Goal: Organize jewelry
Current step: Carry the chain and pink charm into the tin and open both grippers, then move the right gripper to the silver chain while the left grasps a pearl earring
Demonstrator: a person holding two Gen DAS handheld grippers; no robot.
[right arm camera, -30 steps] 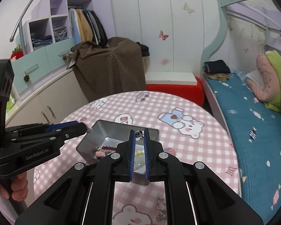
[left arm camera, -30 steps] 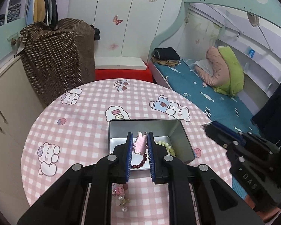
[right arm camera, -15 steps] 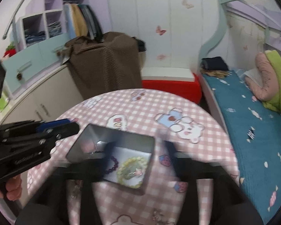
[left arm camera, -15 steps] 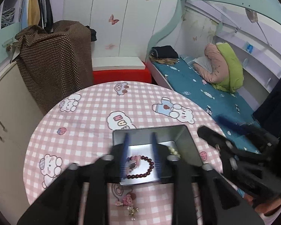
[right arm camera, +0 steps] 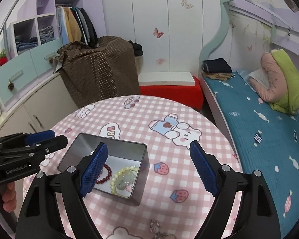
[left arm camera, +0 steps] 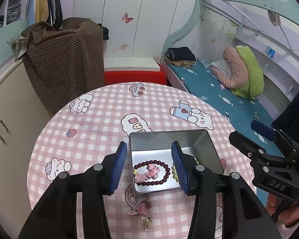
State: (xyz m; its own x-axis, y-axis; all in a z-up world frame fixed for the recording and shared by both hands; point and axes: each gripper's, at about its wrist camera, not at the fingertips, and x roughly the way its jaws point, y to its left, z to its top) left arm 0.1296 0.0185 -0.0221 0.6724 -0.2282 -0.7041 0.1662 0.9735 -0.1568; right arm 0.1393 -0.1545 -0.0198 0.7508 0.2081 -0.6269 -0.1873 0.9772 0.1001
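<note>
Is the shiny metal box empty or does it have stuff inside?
Not empty. The open silver metal tin holds a dark red bead bracelet, a pink charm and a pale yellow bead bracelet.

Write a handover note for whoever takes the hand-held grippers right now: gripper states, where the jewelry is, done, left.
Left hand-held gripper: jaws opening, nothing between them, poised over the metal tin.
Right hand-held gripper: open wide, empty, above the tin's right side.
In the tin: dark red bead bracelet with a pink charm lying inside its loop, and a pale yellow-green bead bracelet.
Left: a pink charm piece with pearls on the pink checked tablecloth just in front of the tin, and a small metallic piece at the table's near edge, too small to identify.
</note>
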